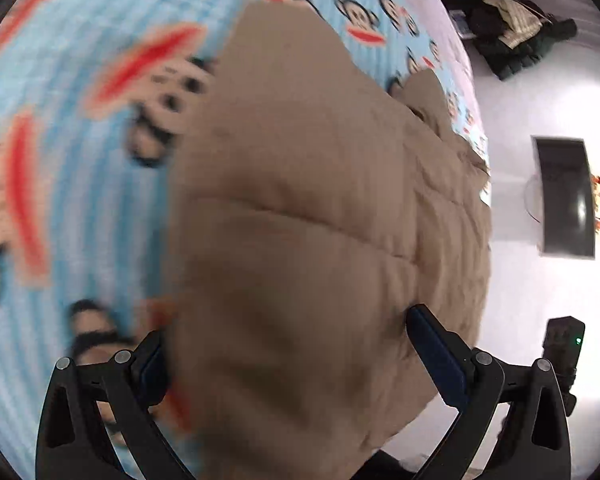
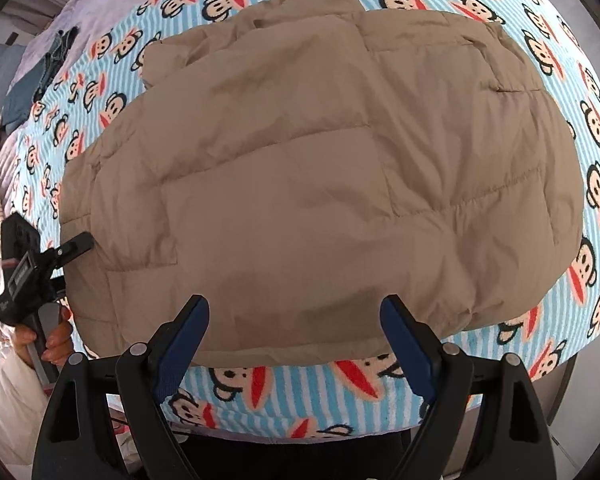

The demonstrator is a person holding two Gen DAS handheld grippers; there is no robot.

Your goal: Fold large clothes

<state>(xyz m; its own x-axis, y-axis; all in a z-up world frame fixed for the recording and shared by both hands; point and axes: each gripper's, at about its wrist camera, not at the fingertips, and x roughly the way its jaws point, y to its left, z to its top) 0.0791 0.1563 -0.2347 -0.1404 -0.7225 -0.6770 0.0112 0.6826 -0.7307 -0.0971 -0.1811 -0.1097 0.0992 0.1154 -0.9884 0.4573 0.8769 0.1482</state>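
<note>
The right gripper (image 2: 296, 328) points straight down over the near hem of the tan padded jacket (image 2: 320, 168), its blue-padded jaws spread wide and clear of the fabric, nothing between them. At the jacket's left edge, the left gripper (image 2: 78, 245) reaches in, gripped from below by the person's hand (image 2: 54, 340) around its handle. Seen from its own camera, the left gripper (image 1: 288, 340) tilts downward with jaws wide apart, straddling the jacket's bulging edge, the view blurred.
</note>
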